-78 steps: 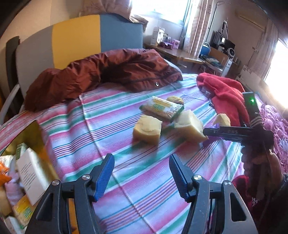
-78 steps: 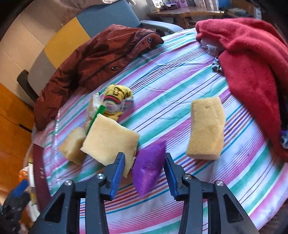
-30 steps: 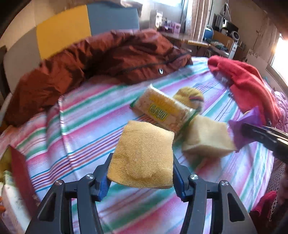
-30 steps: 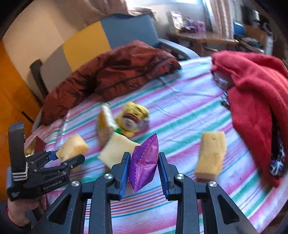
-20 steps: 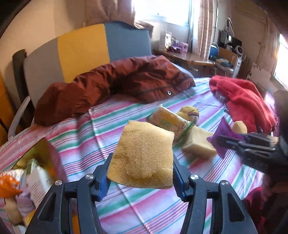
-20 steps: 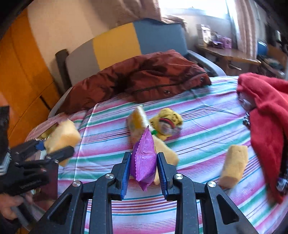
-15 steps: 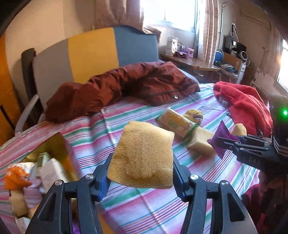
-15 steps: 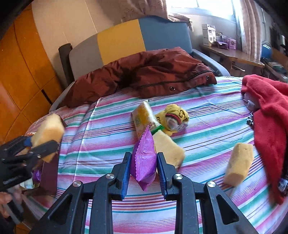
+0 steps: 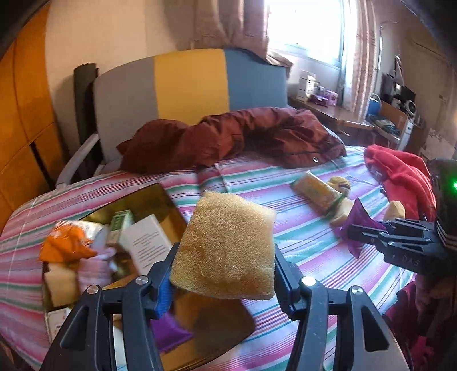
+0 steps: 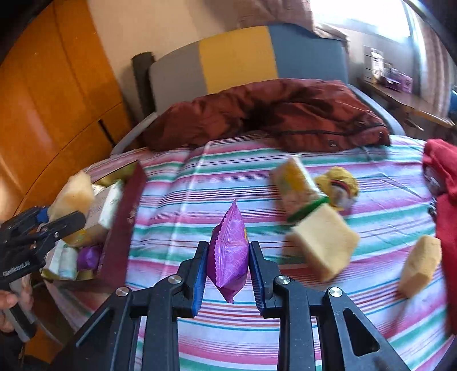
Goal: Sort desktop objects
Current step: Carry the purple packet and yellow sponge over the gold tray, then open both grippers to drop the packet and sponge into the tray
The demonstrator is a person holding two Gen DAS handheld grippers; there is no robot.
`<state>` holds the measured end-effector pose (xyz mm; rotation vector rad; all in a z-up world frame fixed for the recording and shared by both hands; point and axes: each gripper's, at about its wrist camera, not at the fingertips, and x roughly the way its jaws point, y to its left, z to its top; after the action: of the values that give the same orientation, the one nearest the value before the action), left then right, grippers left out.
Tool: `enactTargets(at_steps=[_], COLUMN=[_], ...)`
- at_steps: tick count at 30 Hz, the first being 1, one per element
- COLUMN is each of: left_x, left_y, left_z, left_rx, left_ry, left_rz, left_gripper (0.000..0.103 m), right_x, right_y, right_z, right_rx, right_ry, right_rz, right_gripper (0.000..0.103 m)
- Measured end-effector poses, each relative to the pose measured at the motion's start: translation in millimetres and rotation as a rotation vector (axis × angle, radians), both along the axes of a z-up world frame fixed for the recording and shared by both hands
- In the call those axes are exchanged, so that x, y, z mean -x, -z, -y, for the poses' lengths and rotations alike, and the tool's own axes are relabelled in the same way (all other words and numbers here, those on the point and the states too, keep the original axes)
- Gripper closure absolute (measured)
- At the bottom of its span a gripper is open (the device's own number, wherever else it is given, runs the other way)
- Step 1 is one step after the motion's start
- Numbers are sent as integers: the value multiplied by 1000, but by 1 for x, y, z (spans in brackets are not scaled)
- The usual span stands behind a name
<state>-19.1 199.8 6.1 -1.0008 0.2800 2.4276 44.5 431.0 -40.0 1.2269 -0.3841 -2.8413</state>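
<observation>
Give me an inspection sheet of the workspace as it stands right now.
Surface: striped cloth, rumpled.
Job's things: sponge in left tool; purple packet in right tool; box at the cloth's edge holds cartons, an orange packet and a sponge. On the cloth lie two sponges, a wrapped pack and a yellow toy.
Clutter: brown jacket, red towel.
Grippers: left tool shut on sponge; right tool shut on purple packet.
Cables: nothing seen.
Surroundings: chair, window, desk.
</observation>
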Motion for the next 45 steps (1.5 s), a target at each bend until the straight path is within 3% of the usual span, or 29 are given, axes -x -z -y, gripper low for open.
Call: enactTargets(at_steps=[16, 30, 36, 38, 45], left_x=[4, 18, 24, 25, 23], left_y=[7, 16, 22, 29, 38], left_z=[77, 175, 172, 165, 158], left_rx=[-67, -155, -235, -238, -220], left_ry=[-150, -371, -313, -296, -287], left_rz=[42, 78, 138, 171, 185], left_gripper=[44, 44, 37, 37, 37], right_x=[14, 25, 37, 43, 45], right_y=[-22, -30, -28, -24, -13], right_z=[105, 179, 192, 193, 192], right_rx=[86, 112, 126, 114, 99], right_ry=[-207, -354, -363, -335, -321], right_rz=[-52, -53, -40, -22, 10], right_gripper=[75, 75, 71, 56, 56])
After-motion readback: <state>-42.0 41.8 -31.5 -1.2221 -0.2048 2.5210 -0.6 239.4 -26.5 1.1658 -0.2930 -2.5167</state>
